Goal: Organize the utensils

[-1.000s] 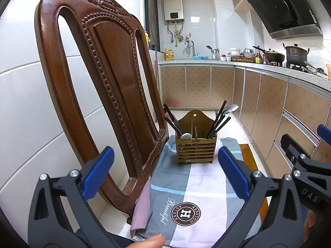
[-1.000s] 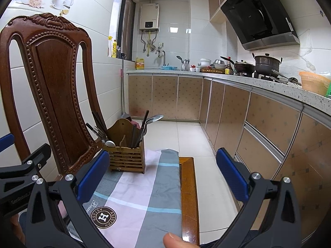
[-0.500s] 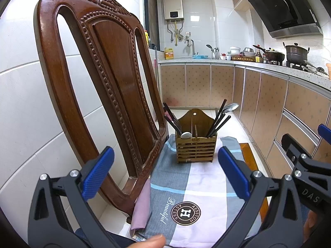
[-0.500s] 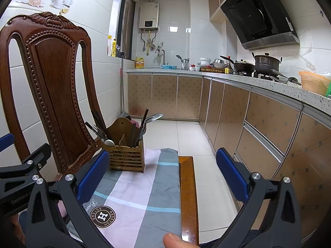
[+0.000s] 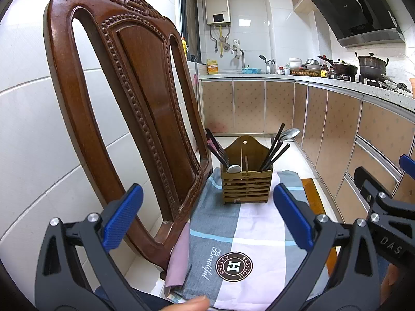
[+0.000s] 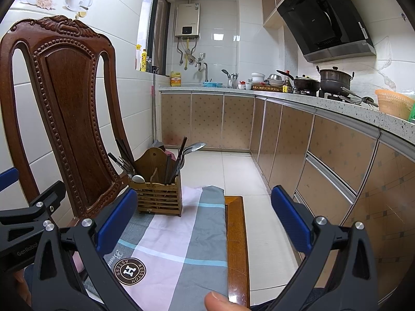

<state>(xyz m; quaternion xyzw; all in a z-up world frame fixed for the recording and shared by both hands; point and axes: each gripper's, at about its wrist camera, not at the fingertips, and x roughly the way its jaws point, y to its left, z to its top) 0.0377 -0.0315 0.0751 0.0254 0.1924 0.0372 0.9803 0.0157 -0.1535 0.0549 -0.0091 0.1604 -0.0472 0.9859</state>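
A slatted wooden utensil holder point(image 5: 246, 184) stands on the far end of a checked cloth point(image 5: 249, 230) laid over a chair seat; it also shows in the right wrist view point(image 6: 158, 197). It holds black chopsticks point(image 5: 275, 151), a steel spoon point(image 5: 290, 133), dark-handled forks point(image 5: 216, 149) and a white spoon point(image 5: 234, 168). My left gripper point(image 5: 207, 216) is open and empty, well short of the holder. My right gripper point(image 6: 203, 217) is open and empty, over the cloth's right side.
The carved wooden chair back point(image 5: 124, 108) rises on the left, close to the holder. The wooden seat edge point(image 6: 236, 233) borders the cloth on the right, with tiled floor point(image 6: 233, 171) beyond. Kitchen cabinets and a counter point(image 6: 337, 119) with pots run along the right.
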